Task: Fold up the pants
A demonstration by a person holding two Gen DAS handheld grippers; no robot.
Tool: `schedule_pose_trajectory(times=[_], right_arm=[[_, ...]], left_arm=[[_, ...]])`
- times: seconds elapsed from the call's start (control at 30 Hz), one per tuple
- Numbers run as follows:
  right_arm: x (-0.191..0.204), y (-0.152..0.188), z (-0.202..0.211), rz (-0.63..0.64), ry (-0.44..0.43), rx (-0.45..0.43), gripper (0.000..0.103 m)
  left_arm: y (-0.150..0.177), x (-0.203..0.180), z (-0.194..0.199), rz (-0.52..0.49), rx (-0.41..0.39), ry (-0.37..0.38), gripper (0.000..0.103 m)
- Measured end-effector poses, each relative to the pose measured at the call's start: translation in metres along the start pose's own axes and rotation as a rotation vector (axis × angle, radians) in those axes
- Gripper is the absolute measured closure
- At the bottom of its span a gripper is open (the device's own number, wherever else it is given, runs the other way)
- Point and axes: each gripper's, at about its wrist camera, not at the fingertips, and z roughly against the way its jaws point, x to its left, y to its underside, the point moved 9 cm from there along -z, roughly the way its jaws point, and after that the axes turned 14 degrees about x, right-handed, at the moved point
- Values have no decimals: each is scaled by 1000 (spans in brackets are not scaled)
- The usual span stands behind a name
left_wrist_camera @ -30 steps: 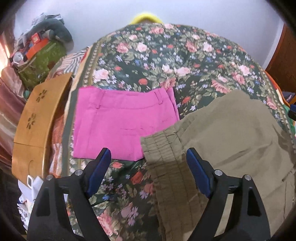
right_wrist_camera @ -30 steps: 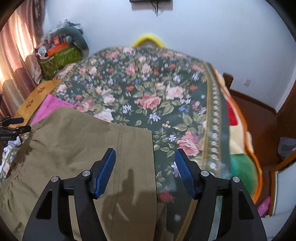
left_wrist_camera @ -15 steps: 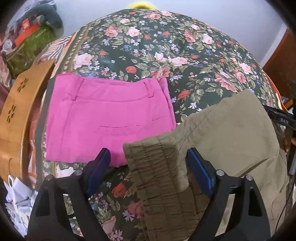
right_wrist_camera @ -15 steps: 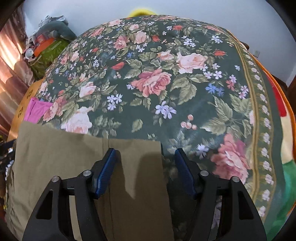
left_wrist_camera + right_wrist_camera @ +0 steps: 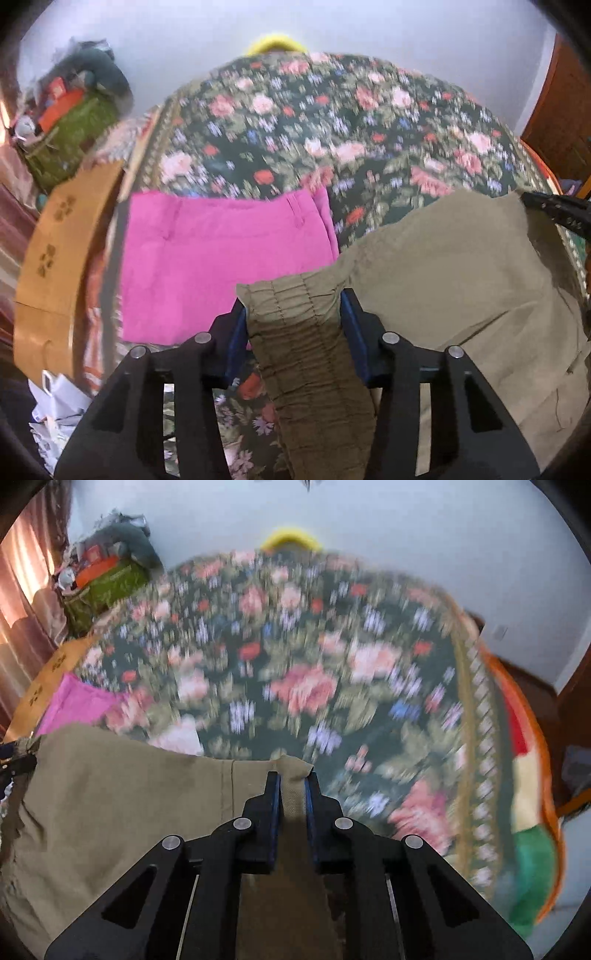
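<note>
Olive pants (image 5: 443,266) lie spread on the floral bedspread (image 5: 332,129). My left gripper (image 5: 293,314) has its jaws closing, and its blue pads press the gathered elastic waistband (image 5: 299,350) from both sides. In the right wrist view my right gripper (image 5: 293,779) is closing too, pinching a narrow fold at the far hem corner of the olive pants (image 5: 129,794). That corner rises slightly off the bedspread (image 5: 295,664). The right gripper's black tip shows at the right edge of the left wrist view.
Folded pink pants (image 5: 221,258) lie just left of the olive ones, touching the waistband corner. A wooden bed board (image 5: 62,240), a green bag with clutter (image 5: 70,136) and white bags (image 5: 55,406) line the left side. A wooden door (image 5: 561,122) stands right.
Both grippers went from wide open to closed on the olive pants: the left onto the waistband, the right onto the hem corner after moving toward the far edge. Both views are now motion-blurred.
</note>
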Motion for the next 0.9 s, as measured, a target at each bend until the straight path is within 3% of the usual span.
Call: schedule_pose_trajectory(times=[0.23,0.37,0.53,0.9], right_arm=[[1,-37,98,-6,-15,-199,92],[13,-43,147,4,-12,-283,92],[24,-15,180,14,-27,-322,92],[43,73,203,18,-51,-324,92]], left_arm=[[-16,11,71,28,-142,-30,57],[-19,13,109,38,-198,-30,57],[-2,14,128,27,-201,-28,57],[65,1,145,-29,-202,-19,57]])
